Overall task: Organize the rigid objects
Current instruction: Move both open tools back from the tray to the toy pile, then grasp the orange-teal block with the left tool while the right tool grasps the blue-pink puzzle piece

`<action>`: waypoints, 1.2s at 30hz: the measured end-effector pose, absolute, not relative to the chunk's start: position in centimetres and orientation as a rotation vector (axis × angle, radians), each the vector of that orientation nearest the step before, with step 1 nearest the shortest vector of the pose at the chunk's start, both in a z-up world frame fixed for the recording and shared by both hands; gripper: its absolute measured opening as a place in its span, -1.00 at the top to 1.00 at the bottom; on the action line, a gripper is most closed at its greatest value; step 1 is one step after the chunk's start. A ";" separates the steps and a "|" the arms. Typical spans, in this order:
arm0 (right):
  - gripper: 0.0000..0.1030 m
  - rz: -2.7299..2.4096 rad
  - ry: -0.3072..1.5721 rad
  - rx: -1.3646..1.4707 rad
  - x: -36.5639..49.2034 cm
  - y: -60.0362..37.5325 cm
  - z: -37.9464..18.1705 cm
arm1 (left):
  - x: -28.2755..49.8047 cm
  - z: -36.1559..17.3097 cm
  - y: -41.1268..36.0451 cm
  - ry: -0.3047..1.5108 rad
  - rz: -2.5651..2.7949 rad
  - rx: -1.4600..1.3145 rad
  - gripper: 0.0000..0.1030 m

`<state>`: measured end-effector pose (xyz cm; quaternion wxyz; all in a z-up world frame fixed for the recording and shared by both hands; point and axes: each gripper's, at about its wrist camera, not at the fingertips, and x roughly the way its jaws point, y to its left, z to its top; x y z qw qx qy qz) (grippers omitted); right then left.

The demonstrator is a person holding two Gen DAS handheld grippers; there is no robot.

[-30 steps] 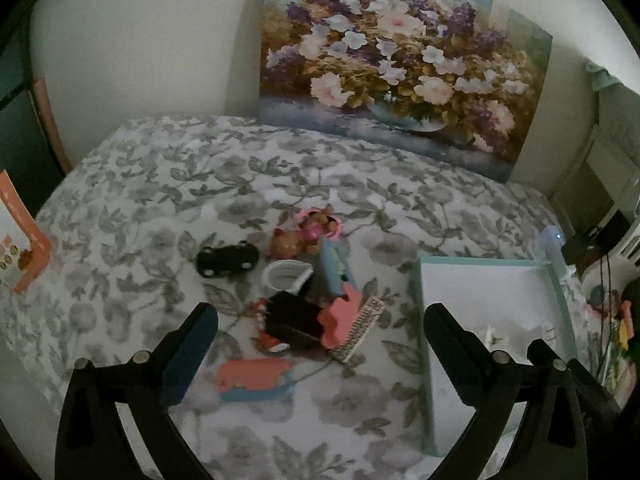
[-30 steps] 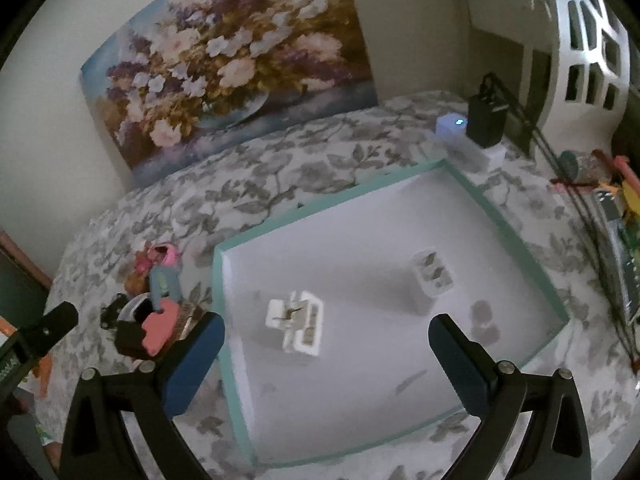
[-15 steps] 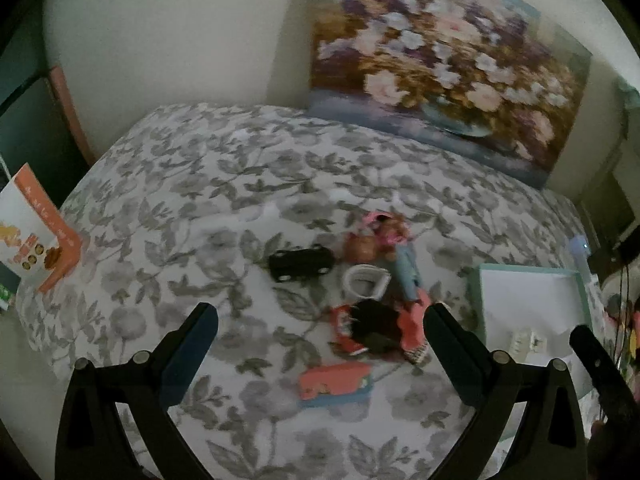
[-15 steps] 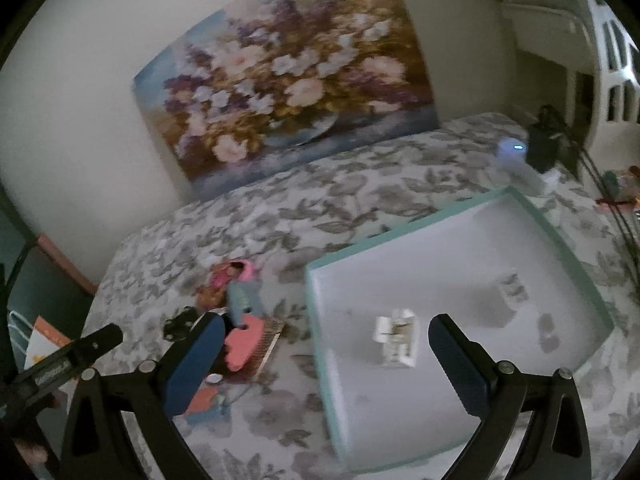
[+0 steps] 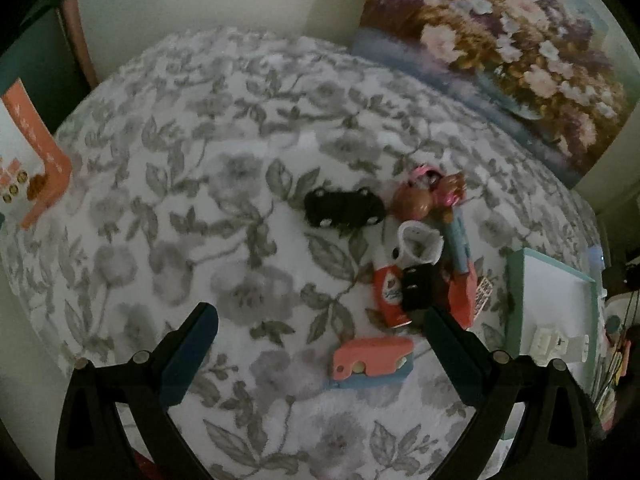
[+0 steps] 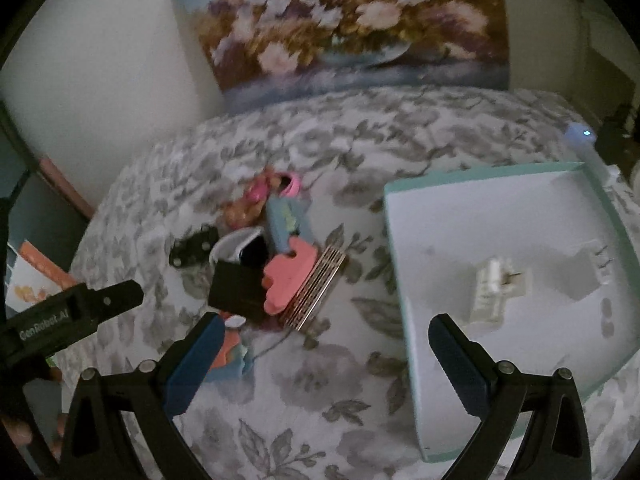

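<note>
A heap of small toys lies on the floral bedspread (image 5: 200, 200): a black toy car (image 5: 343, 209) (image 6: 194, 246), a doll head with pink (image 5: 430, 194) (image 6: 276, 190), a white cup-like piece (image 5: 419, 242), a black block (image 6: 238, 290), a coral comb (image 6: 298, 276) and a coral and blue piece (image 5: 370, 360). A teal-rimmed white tray (image 6: 404, 280) (image 5: 514, 300) to the right holds two white clips (image 6: 496, 288) (image 6: 598, 266). My left gripper (image 5: 320, 326) is open, near the heap. My right gripper (image 6: 326, 350) is open between heap and tray.
A flower painting (image 6: 348, 20) leans on the wall behind the bed. An orange and white box (image 5: 28, 156) stands at the left bed edge. A small white device with a blue light (image 6: 580, 138) sits beyond the tray. Cluttered shelves lie far right.
Both grippers have swung left, away from the tray toward the toy heap. The heap now sits larger in both views; the left gripper shows at the right view's left edge.
</note>
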<state>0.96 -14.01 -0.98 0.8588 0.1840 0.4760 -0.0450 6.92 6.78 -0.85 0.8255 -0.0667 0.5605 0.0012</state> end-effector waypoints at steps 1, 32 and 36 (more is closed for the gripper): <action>-1.00 -0.091 1.011 0.384 1.1 -13.8 -1.4 | 7.0 -1.4 6.8 1.205 0.008 -0.155 -0.99; -1.00 -0.151 1.019 0.509 1.3 -18.7 -3.0 | 6.9 -8.0 1.2 1.413 -0.077 -0.054 -0.96; -1.00 -0.149 1.018 0.495 1.3 -18.6 -2.9 | 6.7 -8.4 0.3 1.424 -0.084 -0.031 -0.87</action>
